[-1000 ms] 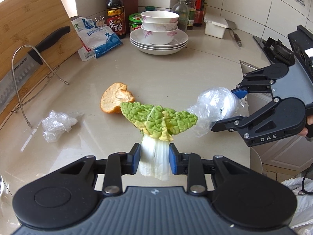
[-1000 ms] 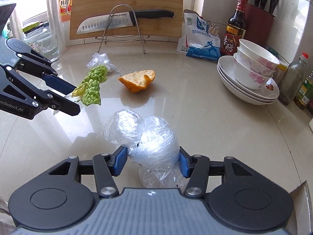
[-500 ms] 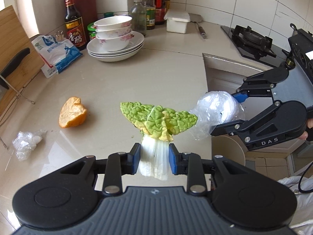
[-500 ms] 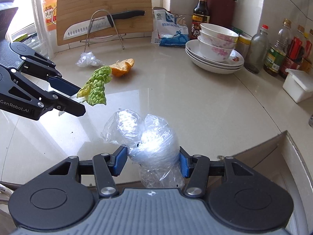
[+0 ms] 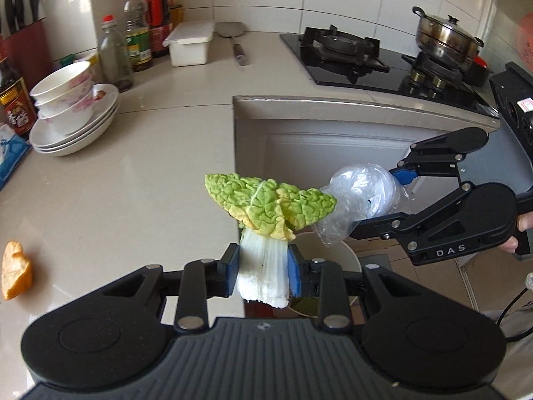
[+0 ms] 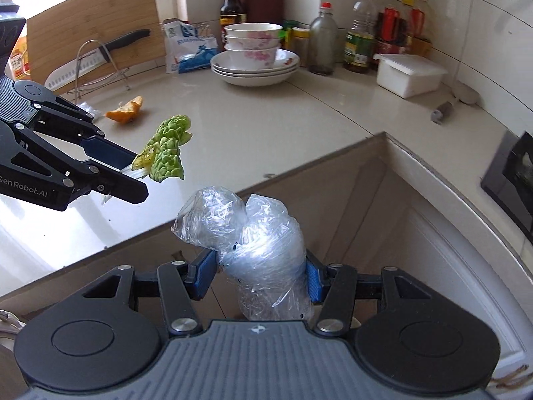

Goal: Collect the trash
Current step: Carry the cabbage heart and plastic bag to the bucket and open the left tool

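Two loads are airborne past the desk [image 5: 140, 180] edge. Left hand-held gripper [image 5: 263, 266] clamps the cabbage leaf [image 5: 269, 206] by its white stem, leaf upright. Right hand-held gripper [image 6: 261, 276] pinches the plastic bag [image 6: 263, 250]. A bin [image 5: 336, 250] rim shows directly below both; open room to lower. Orange peel [image 6: 126, 113] lies well behind on the desk.

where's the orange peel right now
The orange peel lies on the counter, upper left in the right wrist view, near the knife rack. It shows at the far left edge of the left wrist view.
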A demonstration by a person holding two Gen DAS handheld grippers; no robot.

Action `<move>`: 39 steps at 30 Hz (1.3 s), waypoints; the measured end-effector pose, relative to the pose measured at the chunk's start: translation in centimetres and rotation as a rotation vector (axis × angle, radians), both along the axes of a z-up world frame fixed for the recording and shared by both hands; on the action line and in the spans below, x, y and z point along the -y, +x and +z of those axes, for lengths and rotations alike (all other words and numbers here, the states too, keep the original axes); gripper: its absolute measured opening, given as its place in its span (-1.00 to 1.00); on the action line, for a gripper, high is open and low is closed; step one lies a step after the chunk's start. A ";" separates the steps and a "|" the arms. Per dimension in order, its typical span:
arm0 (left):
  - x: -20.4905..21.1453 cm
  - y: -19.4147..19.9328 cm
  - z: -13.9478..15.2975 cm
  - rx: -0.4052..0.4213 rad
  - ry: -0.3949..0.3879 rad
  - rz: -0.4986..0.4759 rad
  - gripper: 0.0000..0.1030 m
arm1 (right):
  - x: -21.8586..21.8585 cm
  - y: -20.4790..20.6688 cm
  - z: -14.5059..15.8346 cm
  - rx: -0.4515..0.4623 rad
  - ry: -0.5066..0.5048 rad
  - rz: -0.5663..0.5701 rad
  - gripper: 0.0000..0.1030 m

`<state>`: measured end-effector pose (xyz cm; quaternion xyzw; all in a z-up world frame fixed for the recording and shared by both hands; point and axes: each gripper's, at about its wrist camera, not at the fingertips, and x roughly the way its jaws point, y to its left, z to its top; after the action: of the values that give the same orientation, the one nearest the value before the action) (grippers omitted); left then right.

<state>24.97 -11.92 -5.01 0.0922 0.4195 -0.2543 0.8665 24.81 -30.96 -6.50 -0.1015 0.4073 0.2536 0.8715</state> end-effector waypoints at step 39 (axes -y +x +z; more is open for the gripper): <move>17.5 6.1 -21.2 -0.189 0.110 -0.047 0.58 | 14.4 -1.8 -7.3 -0.107 0.034 -0.442 0.14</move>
<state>31.12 -29.40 -26.22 0.1248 0.5103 -0.2587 0.8106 23.04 -45.38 -13.78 0.0183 0.4609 0.0683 0.8846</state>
